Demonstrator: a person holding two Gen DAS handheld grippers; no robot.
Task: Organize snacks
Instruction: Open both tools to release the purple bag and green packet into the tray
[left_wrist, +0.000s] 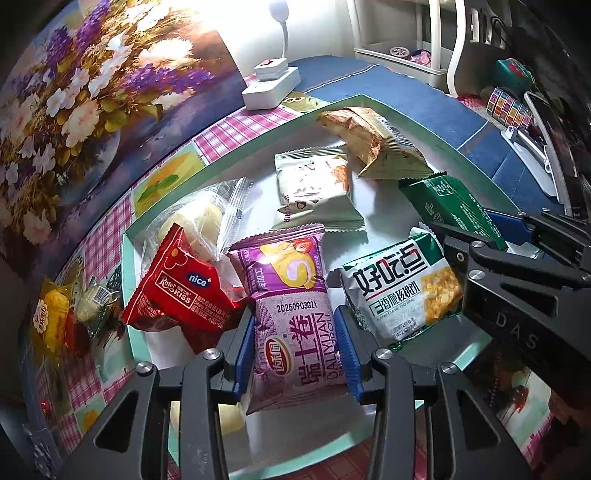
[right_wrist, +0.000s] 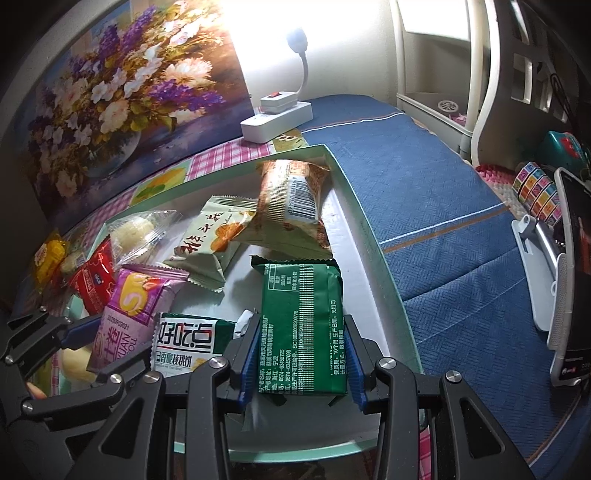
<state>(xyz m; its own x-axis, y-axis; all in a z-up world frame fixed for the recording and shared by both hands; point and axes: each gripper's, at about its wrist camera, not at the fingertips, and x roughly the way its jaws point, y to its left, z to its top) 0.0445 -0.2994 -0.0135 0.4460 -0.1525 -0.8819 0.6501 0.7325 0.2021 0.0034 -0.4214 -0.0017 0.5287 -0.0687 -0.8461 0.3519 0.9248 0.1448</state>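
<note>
A shallow mint-rimmed tray holds several snack packets. My left gripper is shut on a purple cake-roll packet, also in the right wrist view, over the tray's near side. My right gripper is shut on a dark green packet, over the tray's right side. Also in the tray: a red packet, a clear-wrapped pale pastry, a beige packet, a brown packet and a white-green packet.
A yellow packet and a small wrapped sweet lie left of the tray on the checked cloth. A white power strip with lamp stands behind. A flower painting leans at the left. A blue mat and phone stand lie right.
</note>
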